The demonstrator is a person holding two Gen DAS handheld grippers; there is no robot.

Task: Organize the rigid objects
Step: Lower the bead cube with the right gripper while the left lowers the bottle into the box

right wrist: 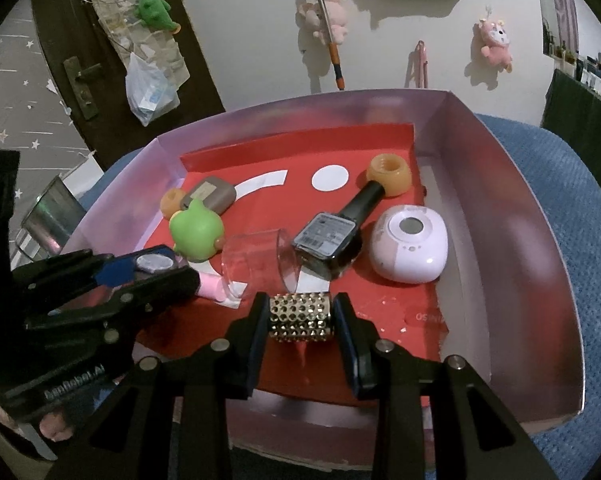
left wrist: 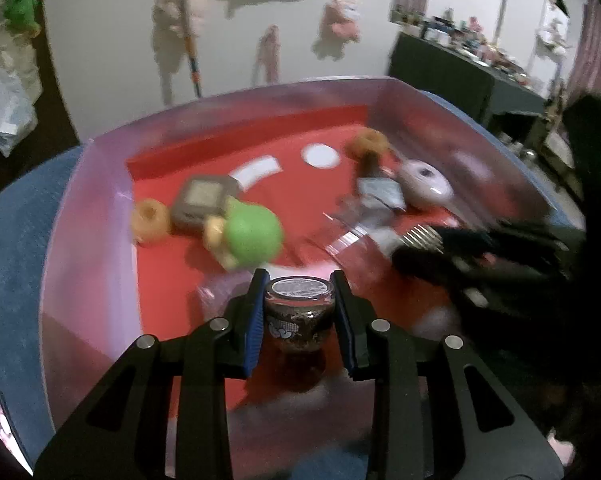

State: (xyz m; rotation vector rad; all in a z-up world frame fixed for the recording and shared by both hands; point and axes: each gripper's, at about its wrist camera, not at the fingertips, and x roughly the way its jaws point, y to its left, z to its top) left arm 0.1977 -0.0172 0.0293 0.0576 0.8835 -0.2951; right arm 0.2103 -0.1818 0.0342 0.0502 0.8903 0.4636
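My left gripper (left wrist: 300,312) is shut on a small dark glass jar (left wrist: 300,320) with a labelled lid, held over the near part of a shallow box (right wrist: 512,216) with a red floor. My right gripper (right wrist: 302,316) is shut on a gold studded cylinder (right wrist: 302,317) above the box's near middle. The left gripper (right wrist: 140,268) shows at the left of the right wrist view, and the right gripper (left wrist: 440,240) shows blurred at the right of the left wrist view. In the box lie a green frog toy (right wrist: 196,236), a clear cup (right wrist: 256,260) and a dark bottle (right wrist: 336,232).
Also in the box: a white-pink round device (right wrist: 410,244), an orange ring (right wrist: 390,174), a second orange ring (right wrist: 172,202), a grey-brown case (right wrist: 210,196). The box sits on a blue cloth (right wrist: 580,240). A metal cup (right wrist: 50,220) stands outside at the left.
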